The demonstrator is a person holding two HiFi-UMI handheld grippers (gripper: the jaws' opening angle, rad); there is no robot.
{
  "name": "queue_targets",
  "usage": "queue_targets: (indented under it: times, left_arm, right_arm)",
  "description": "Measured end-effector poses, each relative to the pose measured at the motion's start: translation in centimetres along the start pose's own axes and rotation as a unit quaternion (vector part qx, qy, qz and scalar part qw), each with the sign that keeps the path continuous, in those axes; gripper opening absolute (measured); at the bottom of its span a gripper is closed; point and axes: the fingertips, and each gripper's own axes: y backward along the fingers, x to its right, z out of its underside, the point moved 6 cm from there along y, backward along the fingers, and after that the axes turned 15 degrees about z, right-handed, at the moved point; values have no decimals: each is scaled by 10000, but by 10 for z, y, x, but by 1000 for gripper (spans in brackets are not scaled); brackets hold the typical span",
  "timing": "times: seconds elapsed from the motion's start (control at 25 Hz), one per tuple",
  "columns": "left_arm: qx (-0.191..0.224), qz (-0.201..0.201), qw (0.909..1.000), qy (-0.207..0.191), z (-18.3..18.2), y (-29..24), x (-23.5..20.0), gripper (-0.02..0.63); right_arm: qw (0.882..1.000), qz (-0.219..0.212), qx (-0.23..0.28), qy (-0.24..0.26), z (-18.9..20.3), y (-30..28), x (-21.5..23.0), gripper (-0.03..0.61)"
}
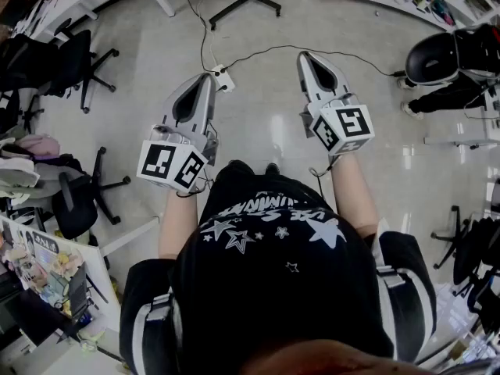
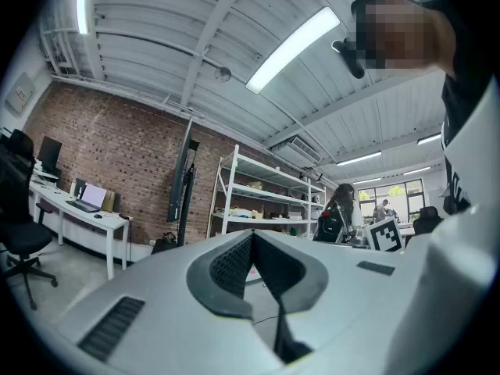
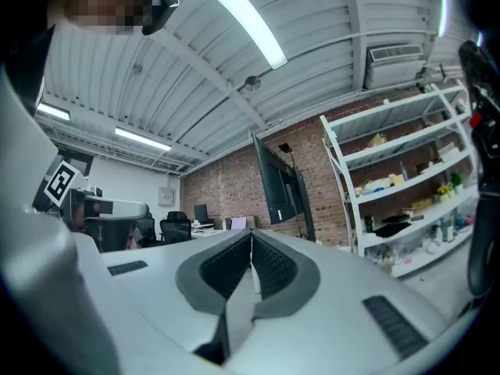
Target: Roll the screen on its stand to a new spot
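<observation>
Left gripper point(image 2: 251, 234) and right gripper point(image 3: 251, 237) are both sitting with jaws pressed together, holding nothing, well apart from the screen point(image 2: 181, 180), which is standing just left of the shelf point(image 2: 262, 192). Likely risk: the cable point(image 1: 258, 51) is lying on the floor toward the shelf, probably snagging the stand if it's rolled across.

Open floor point(image 1: 258, 127) ahead — cable point(image 1: 269, 48) across
</observation>
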Motion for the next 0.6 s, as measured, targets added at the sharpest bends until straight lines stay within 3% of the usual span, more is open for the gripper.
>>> queue_targets:
  times: [0.32,0.6]
  left_arm:
    - [-201,-380,9990,-135,-4,-1,-25,9]
    - [-360,-667,9971,90,2,-12,-86,9]
  right_arm:
    - [9999,-3,94,85,-11,-19,-2,6]
    - [9998,65,145,-69,-5,-58,-6,6]
